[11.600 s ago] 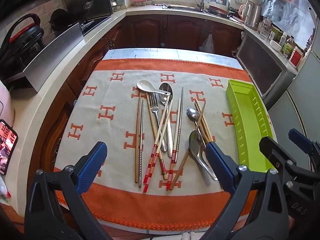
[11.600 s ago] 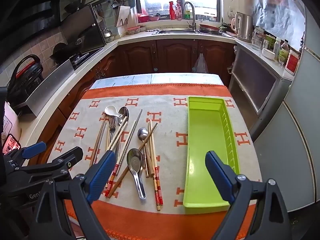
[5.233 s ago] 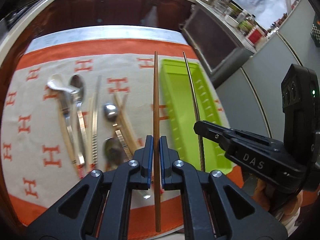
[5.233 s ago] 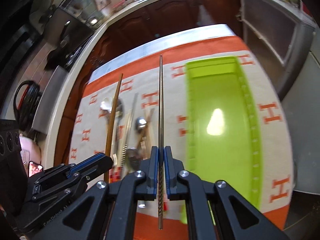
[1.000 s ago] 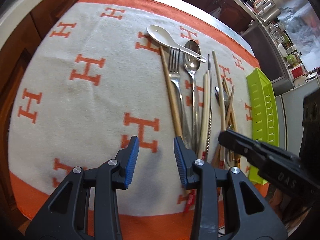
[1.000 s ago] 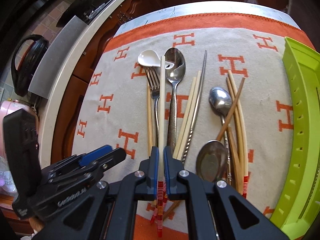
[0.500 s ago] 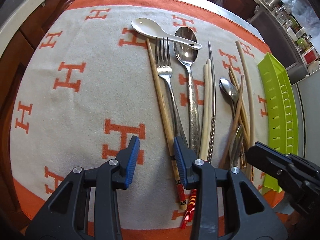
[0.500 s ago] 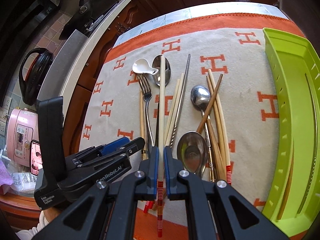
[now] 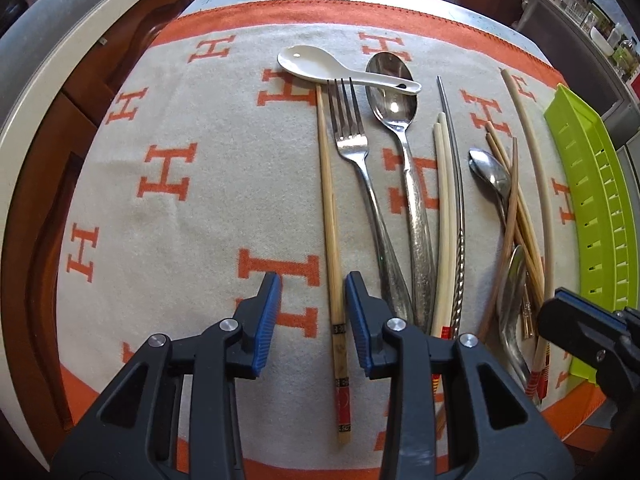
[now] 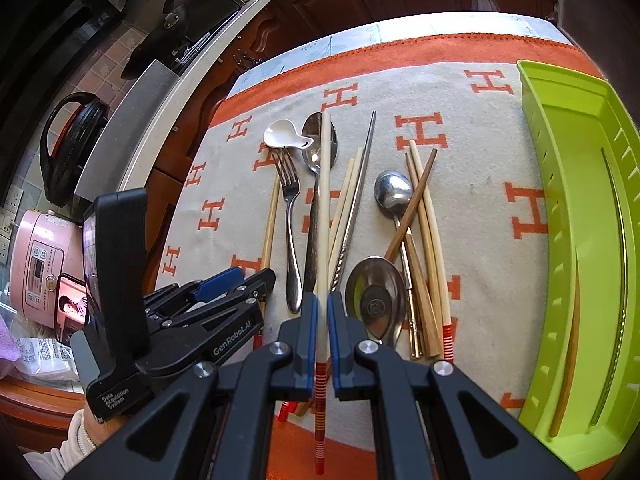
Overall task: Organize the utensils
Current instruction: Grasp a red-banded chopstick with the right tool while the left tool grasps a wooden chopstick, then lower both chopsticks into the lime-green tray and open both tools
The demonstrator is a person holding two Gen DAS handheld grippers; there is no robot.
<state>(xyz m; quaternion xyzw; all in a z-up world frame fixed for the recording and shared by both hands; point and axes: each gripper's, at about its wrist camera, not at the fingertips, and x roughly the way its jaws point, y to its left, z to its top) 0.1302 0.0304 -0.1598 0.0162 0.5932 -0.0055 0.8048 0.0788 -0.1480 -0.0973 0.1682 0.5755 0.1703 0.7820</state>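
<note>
My right gripper (image 10: 322,334) is shut on a cream chopstick with a red-striped end (image 10: 324,208), held above the cloth. My left gripper (image 9: 313,322) is open, low over the cloth, its blue pads either side of a bamboo chopstick with a red end (image 9: 330,216). Beside it lie a fork (image 9: 358,168), a steel spoon (image 9: 400,128) and a white ceramic spoon (image 9: 344,70). More chopsticks and two spoons (image 10: 376,296) lie mixed to the right. The green tray (image 10: 560,208) holds a brown chopstick (image 10: 570,356) and a metal one (image 10: 618,292).
An orange and cream cloth with H marks (image 9: 168,176) covers the table. A counter with a pink rice cooker (image 10: 38,264) and a black pot (image 10: 68,148) runs along the left. The left gripper body (image 10: 168,300) sits left of my right gripper.
My left gripper has come lower and forward, now straddling the bamboo chopstick. My right gripper has lifted the cream chopstick and carried it rightward, nearer the tray.
</note>
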